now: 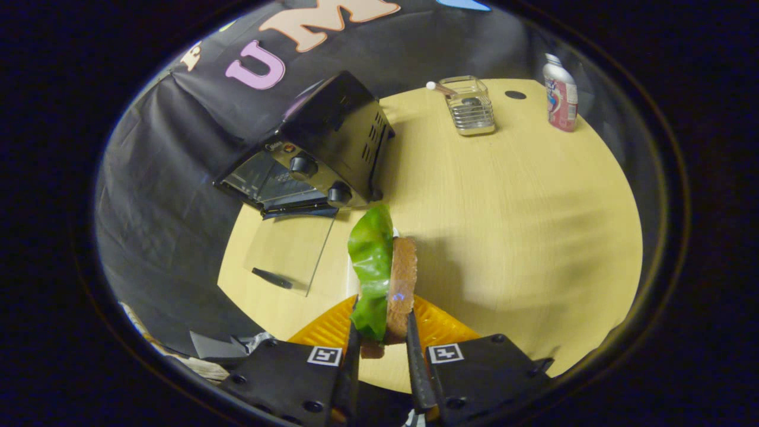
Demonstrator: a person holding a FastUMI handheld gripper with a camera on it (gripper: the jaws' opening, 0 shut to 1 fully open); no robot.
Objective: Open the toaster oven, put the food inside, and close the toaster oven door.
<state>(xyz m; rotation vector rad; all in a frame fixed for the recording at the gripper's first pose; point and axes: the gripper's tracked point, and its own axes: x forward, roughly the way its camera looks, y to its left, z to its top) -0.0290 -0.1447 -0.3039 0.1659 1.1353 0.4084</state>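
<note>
At the left of the frame the dark booth cloth hangs down past the edge of the pale wooden tabletop point(510, 225), and low in that corner some crumpled grey material lies beside the gripper's body. Moving right, the black toaster oven point(332, 136) stands at the upper left of the tabletop, turned at an angle, with two round knobs point(303, 166) down its front panel. Its glass door point(290, 252) is swung fully down and lies flat just above the wood, the dark door handle point(271, 277) at its near edge, so the oven's mouth stands open. In the lower centre the gripper point(382, 341) is clamped on the food: a sandwich point(388, 279) held on edge, a green lettuce leaf point(370, 261) on its left side and a brown bread slice point(403, 276) on its right, each finger pressing one face. The sandwich rises up from the fingers, its top near the oven's lower right corner and the door's right edge but apart from both. Under the fingers, at the near edge of the tabletop, lies an orange ribbed plate point(442, 326). Farther right, at the upper centre right of the frame, a small wire rack holder point(471, 110) stands with a white-tipped stick point(440, 88) leaning out of it, a dark round hole point(514, 95) in the tabletop just beside it. At the upper right a bottle point(560, 95) with a pink label stands near the far rim.
</note>
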